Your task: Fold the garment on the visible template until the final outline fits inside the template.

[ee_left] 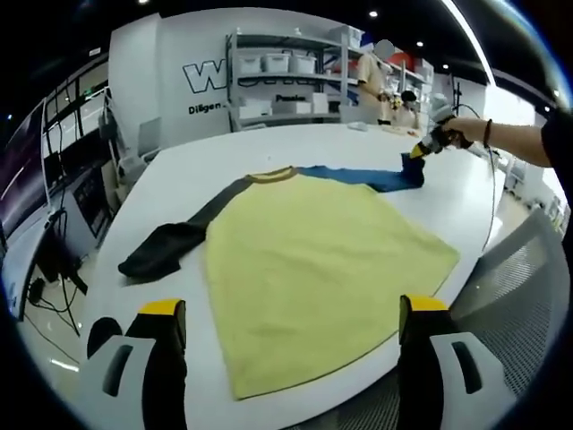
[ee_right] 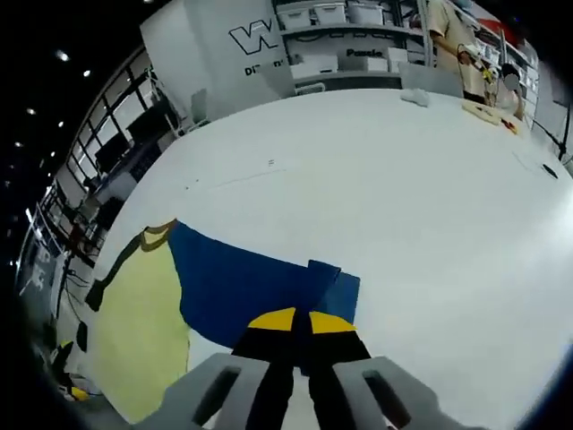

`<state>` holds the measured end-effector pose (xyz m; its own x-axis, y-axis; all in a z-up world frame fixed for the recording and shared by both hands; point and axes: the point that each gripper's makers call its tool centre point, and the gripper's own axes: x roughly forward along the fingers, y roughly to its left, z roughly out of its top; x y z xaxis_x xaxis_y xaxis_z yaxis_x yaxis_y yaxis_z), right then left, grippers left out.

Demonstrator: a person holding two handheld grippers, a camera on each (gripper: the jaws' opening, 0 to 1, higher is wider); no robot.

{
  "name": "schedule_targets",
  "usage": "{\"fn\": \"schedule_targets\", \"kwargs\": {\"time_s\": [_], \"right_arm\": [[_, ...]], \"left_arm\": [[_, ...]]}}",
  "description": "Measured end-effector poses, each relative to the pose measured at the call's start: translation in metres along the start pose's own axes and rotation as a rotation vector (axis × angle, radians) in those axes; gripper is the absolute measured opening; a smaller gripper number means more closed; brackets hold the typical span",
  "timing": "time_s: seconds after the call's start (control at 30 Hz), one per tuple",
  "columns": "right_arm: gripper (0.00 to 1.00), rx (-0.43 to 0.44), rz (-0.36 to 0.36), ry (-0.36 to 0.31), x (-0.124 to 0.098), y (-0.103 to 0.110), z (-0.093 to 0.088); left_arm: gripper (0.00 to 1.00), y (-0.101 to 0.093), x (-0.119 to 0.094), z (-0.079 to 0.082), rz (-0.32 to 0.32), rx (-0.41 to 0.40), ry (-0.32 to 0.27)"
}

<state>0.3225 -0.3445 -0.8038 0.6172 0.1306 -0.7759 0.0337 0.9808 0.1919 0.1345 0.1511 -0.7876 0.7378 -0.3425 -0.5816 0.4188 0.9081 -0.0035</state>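
A long-sleeved shirt lies flat on the white table (ee_left: pixel 206 170). Its body (ee_left: pixel 313 269) is pale yellow, one sleeve (ee_left: pixel 170 244) is dark grey and the other sleeve (ee_left: pixel 358 176) is blue. In the left gripper view my left gripper (ee_left: pixel 291 309) is open, its jaws wide apart over the near hem and holding nothing. My right gripper (ee_left: pixel 419 157), held by a hand at the far right, is shut on the end of the blue sleeve. In the right gripper view the right gripper (ee_right: pixel 295 321) pinches the blue sleeve (ee_right: pixel 251 282), whose cuff end is doubled over.
A grey mesh chair (ee_left: pixel 524 287) stands at the table's right edge. Shelves with white bins (ee_left: pixel 277 67) and people (ee_left: pixel 372 81) are beyond the far end. Monitors and cables (ee_left: pixel 54 233) crowd the left side. Small items (ee_right: pixel 488 112) lie at the table's far corner.
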Motion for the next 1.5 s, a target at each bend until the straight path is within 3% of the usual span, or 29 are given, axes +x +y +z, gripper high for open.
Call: {"fn": "schedule_targets", "kwargs": {"time_s": [0.17, 0.23, 0.33, 0.37, 0.47, 0.6, 0.8, 0.97, 1.13, 1.5], "right_arm": [[0.0, 0.021, 0.053, -0.006, 0.001, 0.031, 0.013], [0.0, 0.038, 0.123, -0.035, 0.004, 0.088, 0.032], [0.0, 0.03, 0.144, -0.043, 0.005, 0.1, 0.035], [0.0, 0.023, 0.172, -0.043, 0.009, 0.123, 0.04], [0.0, 0.004, 0.18, -0.054, 0.018, 0.143, 0.044], [0.0, 0.0, 0.192, -0.05, 0.023, 0.161, 0.044], [0.0, -0.067, 0.287, -0.069, 0.024, 0.236, 0.046], [0.0, -0.105, 0.313, -0.071, 0.024, 0.264, 0.043], [0.0, -0.187, 0.268, -0.083, 0.031, 0.296, 0.035], [0.0, -0.226, 0.338, -0.067, 0.043, 0.367, 0.021]], "left_arm": [[0.99, -0.004, -0.002, 0.004, -0.007, 0.009, -0.015], [0.99, -0.006, -0.002, 0.004, -0.015, 0.015, -0.015], [0.99, -0.007, -0.002, 0.003, -0.019, 0.025, -0.012], [0.99, -0.008, -0.002, 0.004, -0.025, 0.02, -0.013], [0.99, -0.008, -0.002, 0.002, -0.044, -0.012, -0.007], [0.99, -0.008, -0.002, 0.003, -0.039, -0.008, -0.011], [0.99, -0.007, -0.003, 0.004, -0.033, 0.003, -0.018], [0.99, -0.007, -0.002, 0.003, -0.025, 0.018, -0.011], [0.99, -0.002, -0.001, -0.001, 0.006, 0.034, 0.008], [0.99, 0.001, -0.002, 0.001, 0.02, 0.048, -0.002]]}}
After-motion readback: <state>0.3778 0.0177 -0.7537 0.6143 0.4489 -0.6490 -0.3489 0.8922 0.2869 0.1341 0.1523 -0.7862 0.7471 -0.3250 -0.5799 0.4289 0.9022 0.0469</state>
